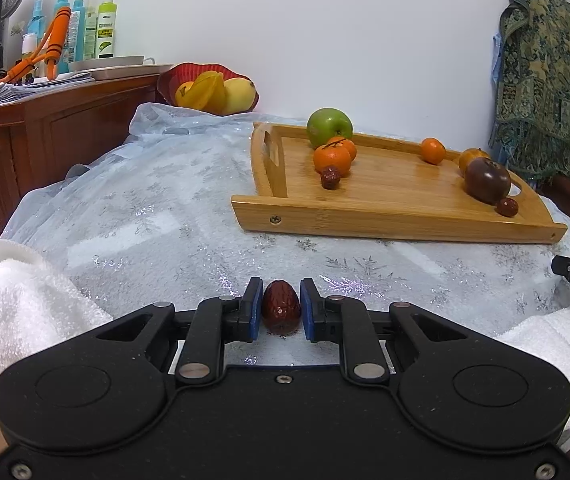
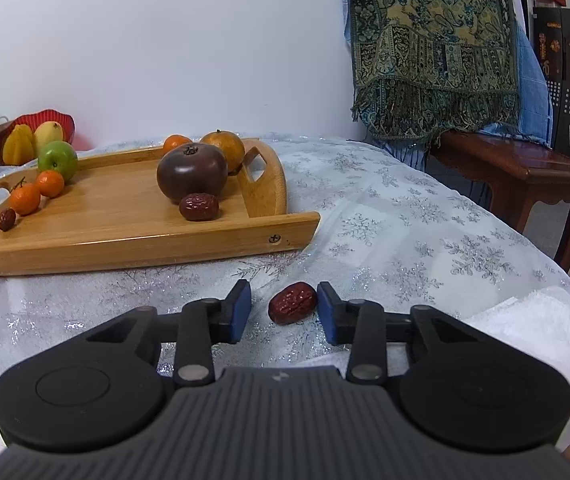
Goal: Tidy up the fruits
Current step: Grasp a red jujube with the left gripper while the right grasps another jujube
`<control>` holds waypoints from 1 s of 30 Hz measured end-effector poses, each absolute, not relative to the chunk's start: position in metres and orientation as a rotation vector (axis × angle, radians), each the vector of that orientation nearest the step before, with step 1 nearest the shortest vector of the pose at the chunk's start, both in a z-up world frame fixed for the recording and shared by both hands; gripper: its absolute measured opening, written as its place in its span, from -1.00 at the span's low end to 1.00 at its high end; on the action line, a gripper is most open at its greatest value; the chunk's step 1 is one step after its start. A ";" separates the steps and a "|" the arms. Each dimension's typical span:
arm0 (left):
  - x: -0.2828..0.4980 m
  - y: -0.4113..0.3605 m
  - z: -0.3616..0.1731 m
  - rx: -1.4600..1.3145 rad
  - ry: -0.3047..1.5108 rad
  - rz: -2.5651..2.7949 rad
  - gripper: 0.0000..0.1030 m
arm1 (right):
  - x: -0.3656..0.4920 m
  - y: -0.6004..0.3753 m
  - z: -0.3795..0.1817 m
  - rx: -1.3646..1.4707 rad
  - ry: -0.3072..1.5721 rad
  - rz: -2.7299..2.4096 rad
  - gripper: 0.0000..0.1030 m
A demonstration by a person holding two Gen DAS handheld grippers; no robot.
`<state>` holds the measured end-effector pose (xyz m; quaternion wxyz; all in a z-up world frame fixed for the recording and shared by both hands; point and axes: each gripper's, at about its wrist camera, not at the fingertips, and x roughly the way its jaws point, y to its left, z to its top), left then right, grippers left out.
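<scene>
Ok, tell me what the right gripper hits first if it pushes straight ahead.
The right gripper would first meet the red date lying between its open fingers, near the right one. Beyond it, probably the wooden tray; depth is unclear.

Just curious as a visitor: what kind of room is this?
Probably a lived-in home room: a carved wooden cabinet topped with spray bottles, a patterned shawl draped over furniture, and a table under a snowflake tablecloth.

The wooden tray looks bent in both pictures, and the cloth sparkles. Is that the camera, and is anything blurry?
Left wrist view: the fisheye lens bows the wooden tray, and black corners frame the picture. The silvery tablecloth glints under soft, even light. Right wrist view: the tray's front edge curves too; the red date between the fingers looks sharp, with only a faint shadow.
</scene>
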<state>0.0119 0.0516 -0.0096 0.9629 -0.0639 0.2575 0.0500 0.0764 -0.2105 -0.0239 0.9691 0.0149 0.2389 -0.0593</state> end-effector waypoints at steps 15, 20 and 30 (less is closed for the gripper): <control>0.013 0.049 -0.013 -0.103 0.534 0.098 -0.64 | 0.080 -0.209 -0.026 0.023 0.492 -0.111 -0.17; 0.010 0.048 -0.011 -0.105 0.521 0.100 -0.65 | 0.073 -0.212 -0.024 0.055 0.462 -0.129 -0.45; 0.010 0.041 -0.006 -0.079 0.487 0.081 -0.65 | 0.064 -0.208 -0.019 0.028 0.416 -0.102 -0.45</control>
